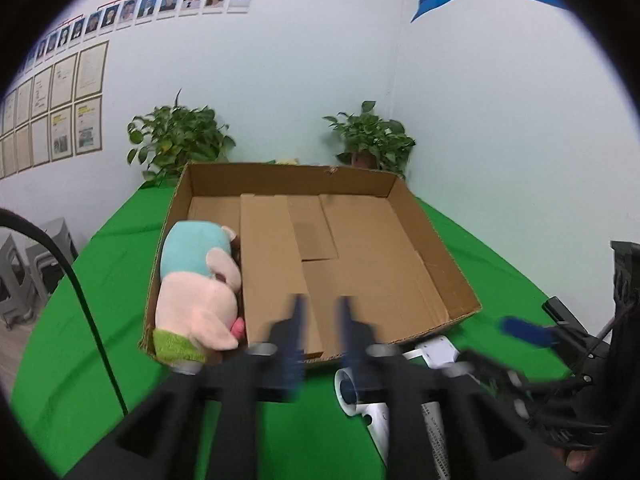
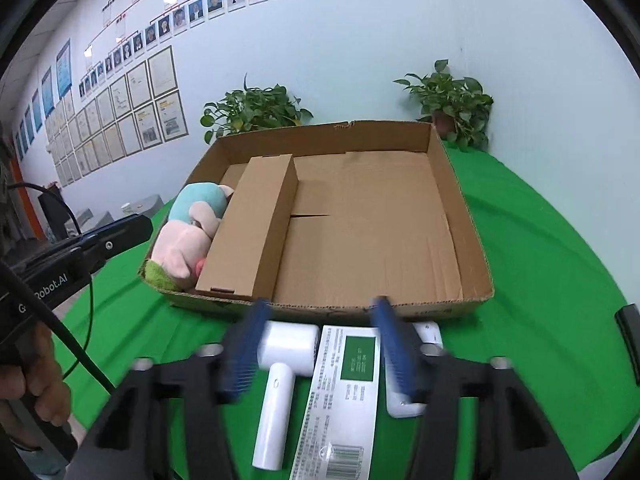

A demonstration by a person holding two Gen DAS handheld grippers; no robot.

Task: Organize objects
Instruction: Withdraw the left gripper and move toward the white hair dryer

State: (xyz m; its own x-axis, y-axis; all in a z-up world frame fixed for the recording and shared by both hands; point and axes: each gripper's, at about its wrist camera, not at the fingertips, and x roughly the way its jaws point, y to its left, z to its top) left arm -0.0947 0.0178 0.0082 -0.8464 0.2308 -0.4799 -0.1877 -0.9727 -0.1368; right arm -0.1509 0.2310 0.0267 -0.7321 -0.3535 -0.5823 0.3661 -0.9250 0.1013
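A shallow open cardboard tray stands on the green table. A pink and teal plush toy lies along its left wall, next to a long brown carton. In front of the tray lie a white hair dryer, a long white box with a green label and a white item. My left gripper is open and empty over the tray's near edge. My right gripper is open and empty above the hair dryer and box.
Two potted plants stand behind the tray against the wall. The green cloth stretches to the right of the tray. Grey stools stand off the table's left edge. A black cable hangs at the left.
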